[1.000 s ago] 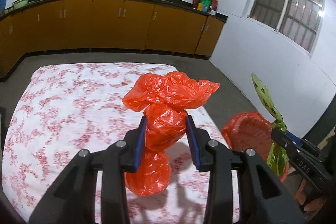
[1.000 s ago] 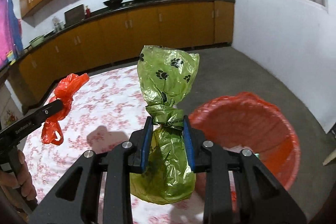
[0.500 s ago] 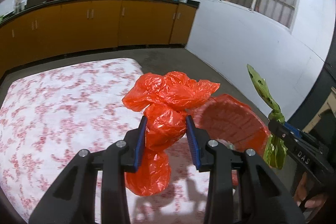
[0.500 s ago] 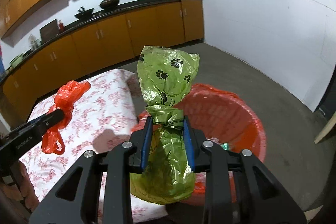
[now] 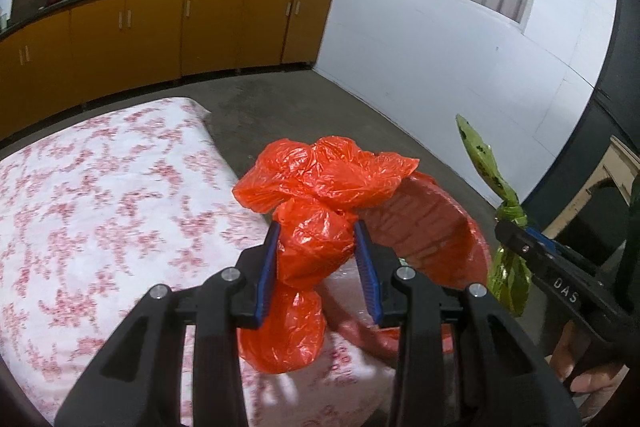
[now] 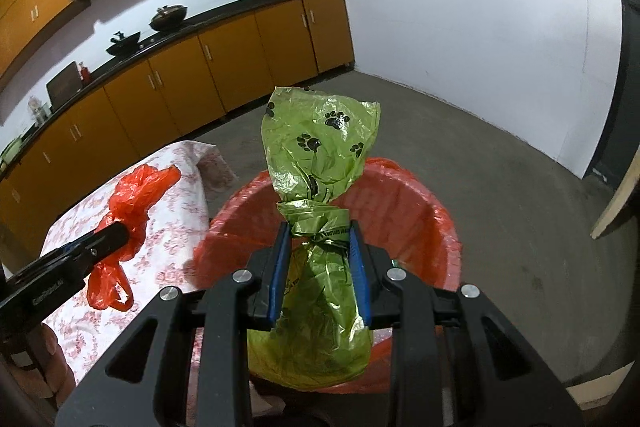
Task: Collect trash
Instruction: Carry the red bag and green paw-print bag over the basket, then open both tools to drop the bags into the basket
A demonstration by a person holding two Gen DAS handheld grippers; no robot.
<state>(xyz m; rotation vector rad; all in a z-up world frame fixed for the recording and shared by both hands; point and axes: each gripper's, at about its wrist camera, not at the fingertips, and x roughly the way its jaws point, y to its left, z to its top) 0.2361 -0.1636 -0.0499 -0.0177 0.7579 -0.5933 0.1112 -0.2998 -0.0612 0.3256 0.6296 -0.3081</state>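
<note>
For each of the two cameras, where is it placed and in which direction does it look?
Left wrist: on the left gripper, looking forward and down past its orange bag at the bin; a hand shows lower right.
Right wrist: on the right gripper, looking down past its green bag into the bin.
Shared: both bags, the bin, the floral cloth, the cabinets.

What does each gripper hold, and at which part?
Left gripper: tied orange plastic bag, pinched just below its knot. Right gripper: tied green paw-print plastic bag, pinched just below its knot.
</note>
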